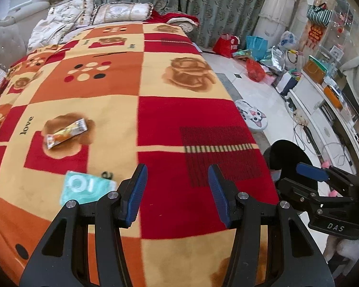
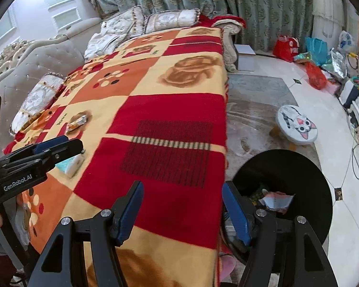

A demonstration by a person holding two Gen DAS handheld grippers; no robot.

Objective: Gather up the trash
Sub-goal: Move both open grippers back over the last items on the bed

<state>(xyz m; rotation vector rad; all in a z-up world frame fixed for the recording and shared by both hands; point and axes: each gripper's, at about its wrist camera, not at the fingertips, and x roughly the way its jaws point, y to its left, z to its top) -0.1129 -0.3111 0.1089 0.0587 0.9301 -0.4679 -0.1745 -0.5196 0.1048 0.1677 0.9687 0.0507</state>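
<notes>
Trash left on the blanket (image 1: 179, 119) counts two pieces: one orange snack wrapper (image 1: 66, 133) well ahead-left of your left tongs (image 1: 177, 181), and one teal tissue pack (image 1: 87, 188) just beside their left finger. Both your tongs stand apart, empty. Your right tongs (image 2: 183, 205) hover beside the one black bin (image 2: 299, 167).

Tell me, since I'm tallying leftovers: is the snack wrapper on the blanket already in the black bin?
No, the snack wrapper lies on the blanket, far from the black bin on the floor.
</notes>
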